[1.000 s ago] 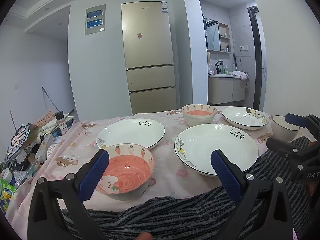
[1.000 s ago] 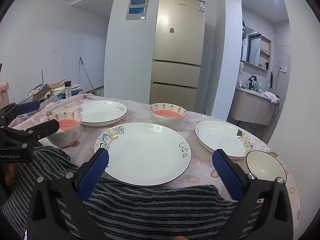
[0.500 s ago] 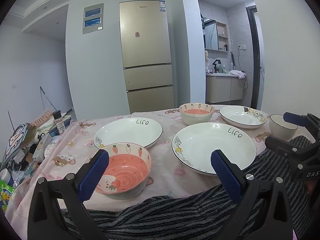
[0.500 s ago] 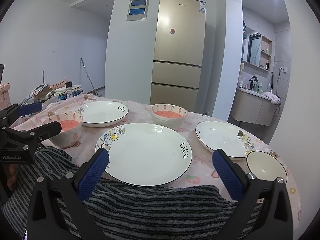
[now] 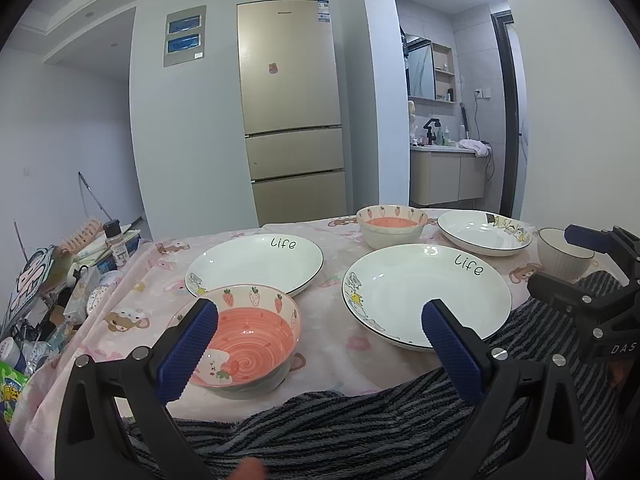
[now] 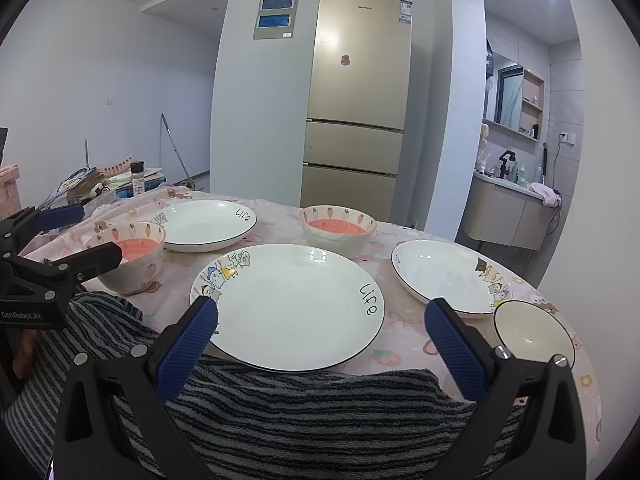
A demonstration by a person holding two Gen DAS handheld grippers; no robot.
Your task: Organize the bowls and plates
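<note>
Pink cartoon-print tablecloth (image 6: 404, 320) carries plates and bowls before a gold fridge (image 6: 356, 108); both claws gape, empty.

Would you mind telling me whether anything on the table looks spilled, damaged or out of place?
Nothing stands out. The three plates, two strawberry bowls and small white bowl all sit upright and apart on the tablecloth, with no spills or chips visible. Only the striped towel lies rumpled along the near edge.

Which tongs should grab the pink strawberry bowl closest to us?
Left. The left tongs are open right over that near pink bowl, while the right tongs face the big plate, farther from it.
</note>
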